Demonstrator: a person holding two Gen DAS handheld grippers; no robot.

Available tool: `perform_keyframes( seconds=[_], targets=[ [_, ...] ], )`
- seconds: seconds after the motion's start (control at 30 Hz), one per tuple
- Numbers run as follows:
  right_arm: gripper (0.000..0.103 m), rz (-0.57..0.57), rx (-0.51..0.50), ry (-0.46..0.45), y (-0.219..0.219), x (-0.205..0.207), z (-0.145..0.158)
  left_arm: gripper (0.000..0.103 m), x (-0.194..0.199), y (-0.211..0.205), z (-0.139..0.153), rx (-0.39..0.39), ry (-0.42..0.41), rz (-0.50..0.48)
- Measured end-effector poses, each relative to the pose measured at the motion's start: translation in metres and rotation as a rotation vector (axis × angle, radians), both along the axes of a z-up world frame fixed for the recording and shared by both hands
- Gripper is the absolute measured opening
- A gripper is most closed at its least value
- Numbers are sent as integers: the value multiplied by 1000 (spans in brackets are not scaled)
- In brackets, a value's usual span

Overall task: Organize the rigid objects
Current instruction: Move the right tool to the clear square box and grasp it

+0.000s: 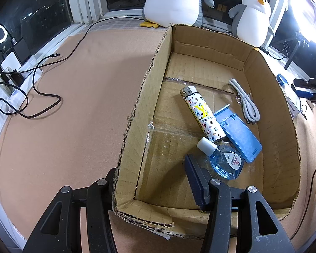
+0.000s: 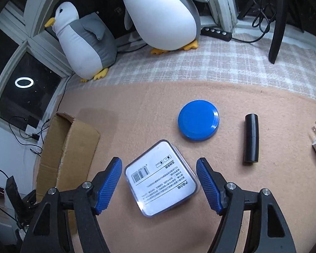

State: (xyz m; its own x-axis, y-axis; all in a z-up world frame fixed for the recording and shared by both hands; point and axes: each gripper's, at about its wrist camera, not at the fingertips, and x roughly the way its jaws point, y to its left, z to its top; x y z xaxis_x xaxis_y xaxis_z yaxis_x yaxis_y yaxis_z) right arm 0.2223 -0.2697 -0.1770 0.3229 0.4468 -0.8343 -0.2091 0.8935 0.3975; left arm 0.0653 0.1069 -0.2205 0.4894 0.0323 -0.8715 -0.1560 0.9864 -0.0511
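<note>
Lighter, bottle, cable in box, disc behind case

Black triangular-cutout linkage arms, silver round screws, ribbed blue pads on jaws

The left wrist view looks steeply down, close, into an open brown cardboard box. The right wrist view hangs close above the tan felt-covered desk, facing the window. Both share two grey-and-white plush penguins and the box.
</note>
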Motion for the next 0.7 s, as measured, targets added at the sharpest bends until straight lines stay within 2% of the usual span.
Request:
perform_keyframes(
  seconds=[0.07, 0.23, 0.37, 0.53, 0.7],
  targets=[
    [70, 16, 10, 19, 2, 1, -4, 55, 0, 0, 0, 0, 0, 0],
    [70, 60, -38, 18, 11, -3, -4, 55, 0, 0, 0, 0, 0, -1],
    [79, 143, -170, -6, 32, -10, -2, 55, 0, 0, 0, 1, -1, -2],
    [80, 230, -358, -22, 59, -16, -7, 55, -1, 1, 1, -4, -4, 0],
    [80, 251, -437, 3, 68, -11, -16, 55, -1, 4, 0, -11, -7, 1]
  ],
)
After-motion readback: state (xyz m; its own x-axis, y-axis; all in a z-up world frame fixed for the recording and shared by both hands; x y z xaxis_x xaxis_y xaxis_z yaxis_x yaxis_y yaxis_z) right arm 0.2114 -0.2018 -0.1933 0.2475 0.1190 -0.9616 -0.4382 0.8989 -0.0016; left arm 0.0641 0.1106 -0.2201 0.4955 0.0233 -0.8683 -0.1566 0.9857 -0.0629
